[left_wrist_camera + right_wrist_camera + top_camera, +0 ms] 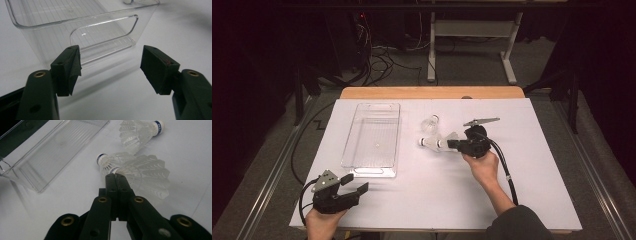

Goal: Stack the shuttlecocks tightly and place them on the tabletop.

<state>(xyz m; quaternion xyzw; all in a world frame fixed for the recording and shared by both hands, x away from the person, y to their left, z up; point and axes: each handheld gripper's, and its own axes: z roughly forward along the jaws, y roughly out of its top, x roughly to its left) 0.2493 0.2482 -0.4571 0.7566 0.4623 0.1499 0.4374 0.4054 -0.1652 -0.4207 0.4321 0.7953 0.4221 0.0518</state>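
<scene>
3 shuttlecocks (140, 135) beside 1 clear bin (372, 140), right gripper (116, 176) jaws closed, left gripper (110, 65) jaws wide

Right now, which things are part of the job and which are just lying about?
Part of the job:
three shuttlecocks
clear tray
right gripper, shut, tip at the nearest shuttlecock
left gripper, open, facing the tray

Just lying about:
cables on the floor
white table frame behind
</scene>
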